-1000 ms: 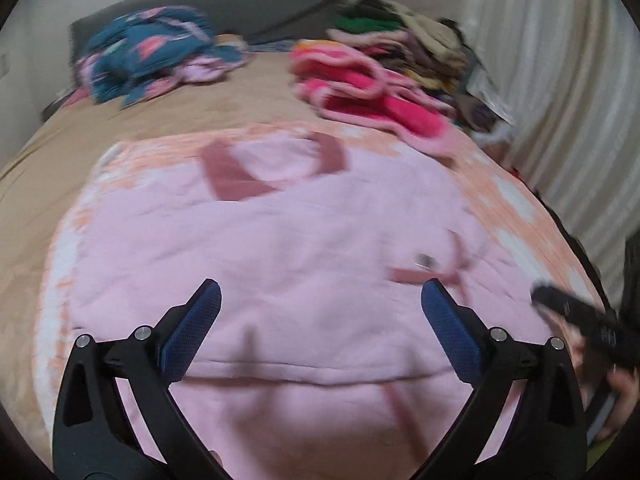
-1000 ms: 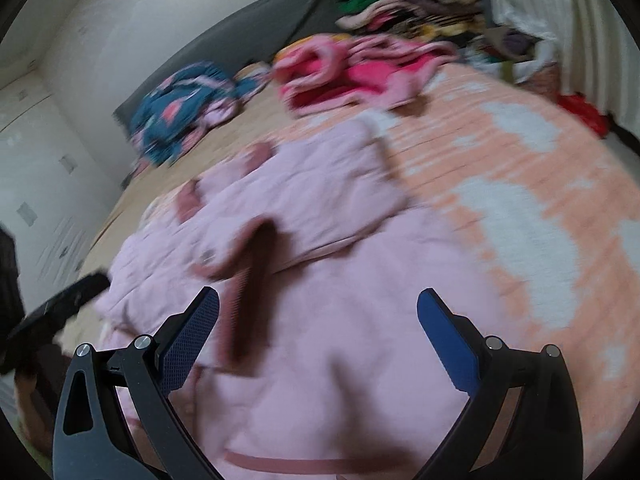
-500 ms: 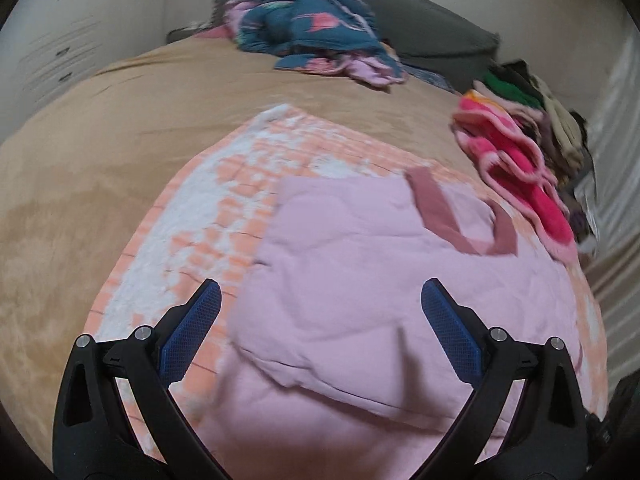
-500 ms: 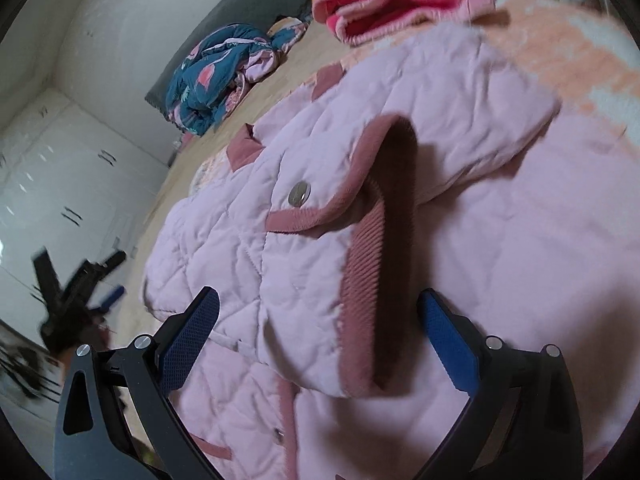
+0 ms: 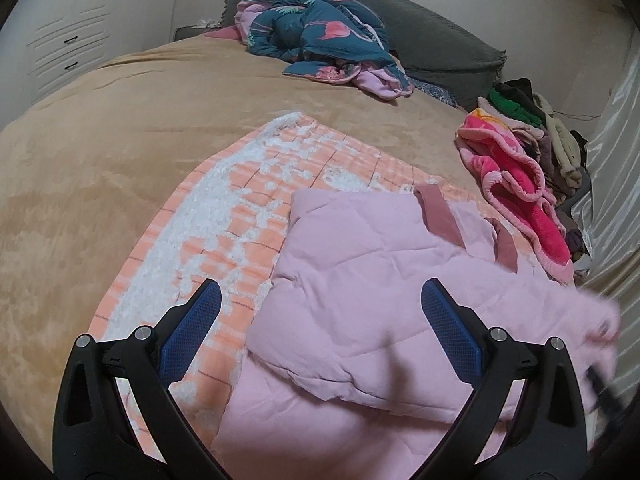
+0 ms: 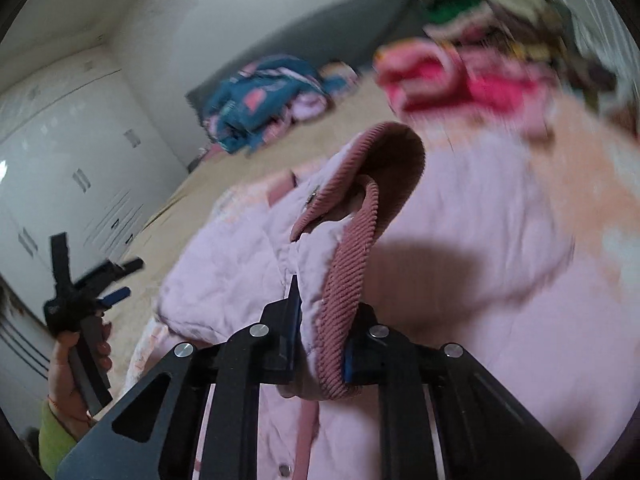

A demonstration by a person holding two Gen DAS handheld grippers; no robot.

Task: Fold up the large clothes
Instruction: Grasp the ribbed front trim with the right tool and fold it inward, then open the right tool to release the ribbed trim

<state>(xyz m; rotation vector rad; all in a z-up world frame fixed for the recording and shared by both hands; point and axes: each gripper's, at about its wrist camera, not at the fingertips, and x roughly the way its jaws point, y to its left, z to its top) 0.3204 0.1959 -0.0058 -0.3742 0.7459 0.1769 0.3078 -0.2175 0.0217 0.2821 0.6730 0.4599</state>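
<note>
A pale pink quilted jacket (image 5: 360, 300) with dusty-rose ribbed trim lies partly folded on an orange-and-white blanket (image 5: 224, 208) on the bed. My left gripper (image 5: 320, 320) is open and empty, hovering over the jacket's left edge. My right gripper (image 6: 320, 344) is shut on the jacket's ribbed trim (image 6: 348, 280) and holds that part lifted. The jacket (image 6: 460, 260) spreads out behind it. The left gripper (image 6: 80, 300) also shows at the left of the right wrist view, held in a hand.
A tan bedspread (image 5: 100, 140) covers the bed. A blue flamingo-print garment (image 5: 320, 40) lies by the dark headboard (image 5: 440, 40). A pink fleece (image 5: 516, 184) and a pile of clothes (image 5: 532, 120) sit at the right. White wardrobes (image 6: 60, 160) stand on the left.
My right gripper has closed on the jacket's ribbed trim and lifted it; it was open half a second ago. The left gripper has stayed open, its view hardly changed over the jacket's left edge.
</note>
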